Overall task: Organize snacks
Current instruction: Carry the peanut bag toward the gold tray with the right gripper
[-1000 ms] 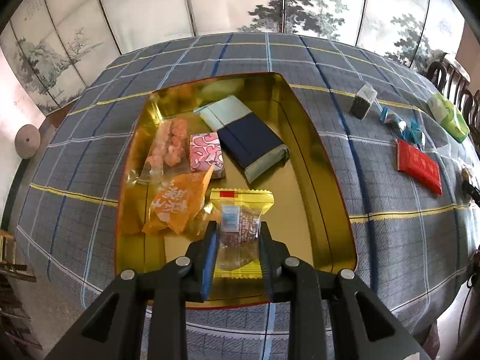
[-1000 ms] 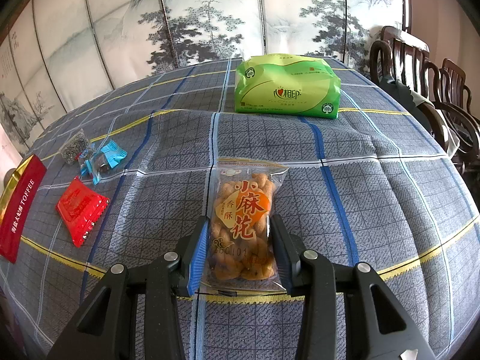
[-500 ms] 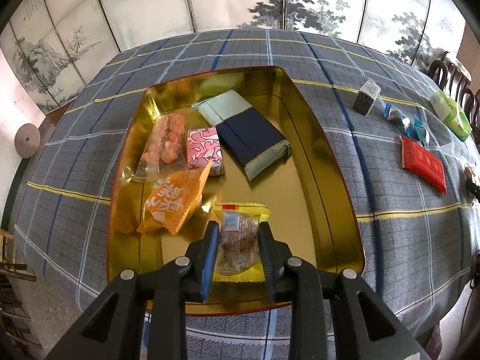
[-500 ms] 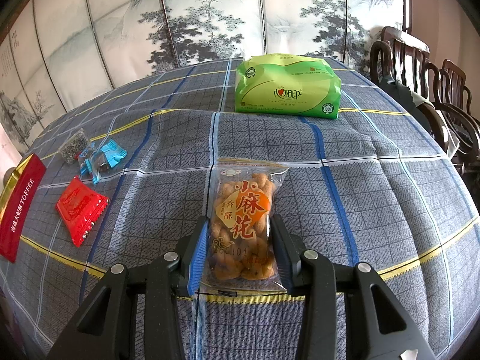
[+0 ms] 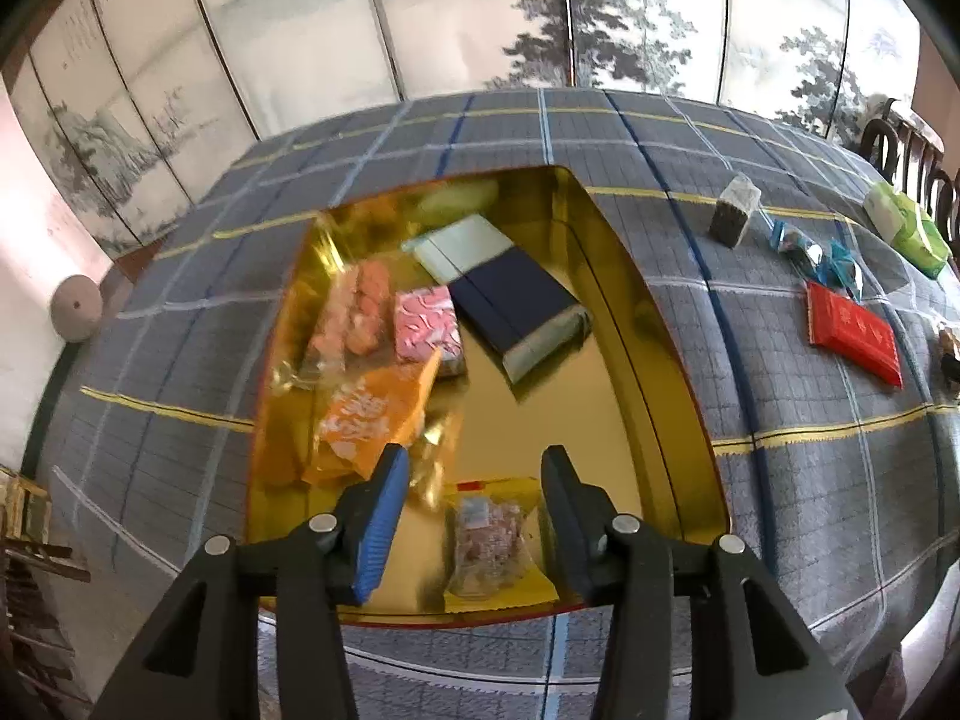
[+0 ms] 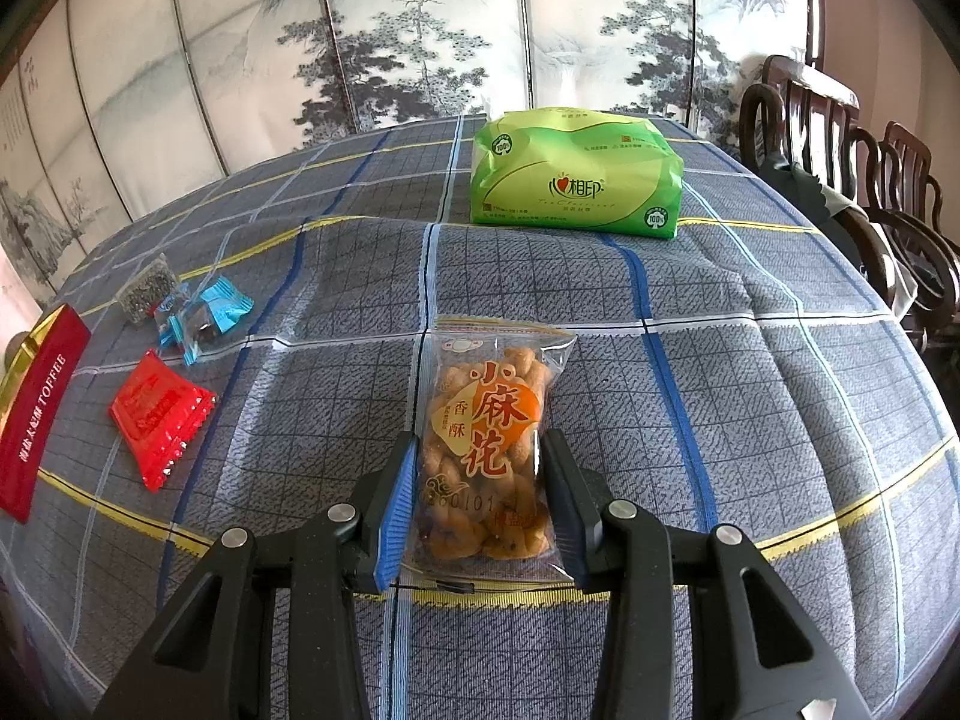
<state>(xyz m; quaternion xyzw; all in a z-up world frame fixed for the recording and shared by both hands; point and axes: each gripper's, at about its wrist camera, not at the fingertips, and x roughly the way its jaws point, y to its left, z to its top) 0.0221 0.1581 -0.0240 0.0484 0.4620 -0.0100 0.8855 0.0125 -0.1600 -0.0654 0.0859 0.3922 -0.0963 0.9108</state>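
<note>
In the left wrist view a gold tray [image 5: 654, 324] sits on the checked tablecloth. My left gripper [image 5: 474, 468] is open above its near end. A yellow-edged snack packet [image 5: 489, 546] lies free in the tray between and below the fingers. An orange packet [image 5: 372, 414], a pink packet [image 5: 427, 330], a clear bag of pink sweets [image 5: 354, 315] and a navy-and-white box [image 5: 510, 300] also lie in the tray. In the right wrist view my right gripper [image 6: 480, 468] is shut on a clear bag of fried twists [image 6: 489, 438] resting on the cloth.
On the cloth lie a red packet [image 6: 159, 414], blue-wrapped candies [image 6: 204, 315], a small dark-grain packet [image 6: 147, 288], a red toffee box [image 6: 36, 414] and a green tissue pack [image 6: 576, 180]. Wooden chairs [image 6: 852, 180] stand at the right. A painted screen stands behind.
My left gripper opened and let go of the yellow-edged packet, which now lies in the tray. The gripper pulled back and up a little. The right gripper has not moved.
</note>
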